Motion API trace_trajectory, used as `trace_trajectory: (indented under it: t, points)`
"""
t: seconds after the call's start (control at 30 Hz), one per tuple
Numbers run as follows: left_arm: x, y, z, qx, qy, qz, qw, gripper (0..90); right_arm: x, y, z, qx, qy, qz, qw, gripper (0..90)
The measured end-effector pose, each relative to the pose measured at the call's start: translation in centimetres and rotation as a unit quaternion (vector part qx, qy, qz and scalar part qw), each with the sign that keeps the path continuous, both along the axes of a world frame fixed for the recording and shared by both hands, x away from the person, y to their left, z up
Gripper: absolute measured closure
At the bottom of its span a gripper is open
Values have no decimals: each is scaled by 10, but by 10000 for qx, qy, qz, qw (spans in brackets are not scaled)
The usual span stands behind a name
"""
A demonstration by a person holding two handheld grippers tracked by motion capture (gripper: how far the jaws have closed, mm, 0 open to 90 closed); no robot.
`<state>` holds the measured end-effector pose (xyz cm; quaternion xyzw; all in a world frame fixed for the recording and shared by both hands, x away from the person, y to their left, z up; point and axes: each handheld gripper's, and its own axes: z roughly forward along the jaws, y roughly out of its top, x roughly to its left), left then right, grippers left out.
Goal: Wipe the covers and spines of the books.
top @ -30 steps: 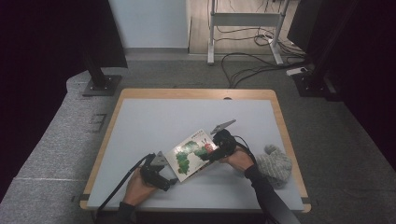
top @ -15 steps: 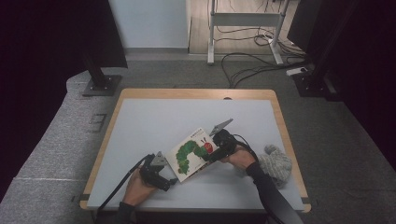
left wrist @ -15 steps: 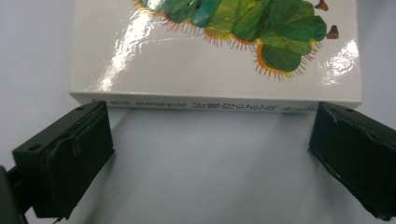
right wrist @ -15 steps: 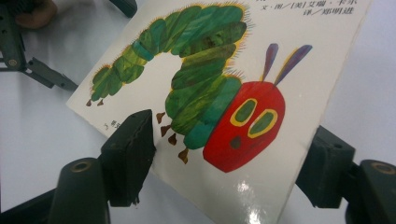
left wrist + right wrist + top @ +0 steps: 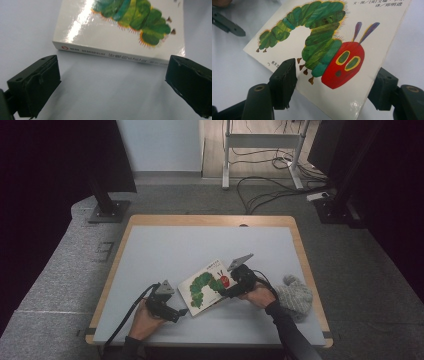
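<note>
1. Your right gripper point(image 5: 226, 291) has just been closing its jaws, one over and one under the book's point(image 5: 208, 286) corner.
2. Your left gripper point(image 5: 181, 312) gapes empty beside the book's spine.
3. The book lies on the table point(image 5: 200, 245), left of the grey hat point(image 5: 293, 296).

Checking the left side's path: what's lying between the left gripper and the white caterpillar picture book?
Nothing: in the left gripper view, bare grey tabletop separates the left gripper from the book's spine.

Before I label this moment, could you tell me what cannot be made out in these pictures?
- Book: its title is cut off by the top edge in the right gripper view.
- Spine print: too small and blurred in the left gripper view.
- Grey woolly thing: the right forearm partly covers it in the high view.
</note>
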<state>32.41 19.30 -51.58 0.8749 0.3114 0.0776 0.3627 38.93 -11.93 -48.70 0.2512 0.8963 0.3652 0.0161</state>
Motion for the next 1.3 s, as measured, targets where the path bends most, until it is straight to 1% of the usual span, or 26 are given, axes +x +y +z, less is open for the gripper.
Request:
trace_trajectory:
  t: [0.07,0.2,0.37,0.47,0.53,0.57,0.77,0.9,1.0,1.07,1.13,1.3]
  points:
    - [1,1,3,-72,14,-1,10000,0,-3,-2,-1,42,-22,-12,10000,328]
    - [4,-1,5,-5,42,-53,10000,0,-9,-6,-3,114,-56,-50,9999,344]
    - [5,-5,6,0,58,-86,9999,0,-15,-9,-4,156,-81,-89,9998,363]
    - [6,-6,7,15,70,-135,9999,0,-19,-11,-5,143,-72,-115,9998,372]
    - [6,-7,8,-12,72,-144,9999,0,-21,-12,-6,149,-68,-127,9998,377]
    - [6,-7,9,-5,80,-165,9998,0,-22,-13,-6,140,-103,-116,9998,379]
    - [8,-10,12,30,99,-210,9997,0,-29,-16,-8,117,-123,-123,9998,396]
    - [9,-11,12,48,122,-217,9997,0,-34,-18,-10,124,-155,-127,9997,410]
    - [10,-12,13,65,138,-256,9996,0,-37,-20,-11,99,-200,-134,9997,418]
    - [10,-13,13,73,148,-267,9995,0,-39,-21,-11,98,-183,-164,9997,425]
    - [10,-13,13,88,151,-267,9995,0,-40,-22,-12,70,-228,-136,9996,430]
    - [11,-15,13,112,205,-298,9993,0,-44,-24,-13,36,-251,-145,9996,439]
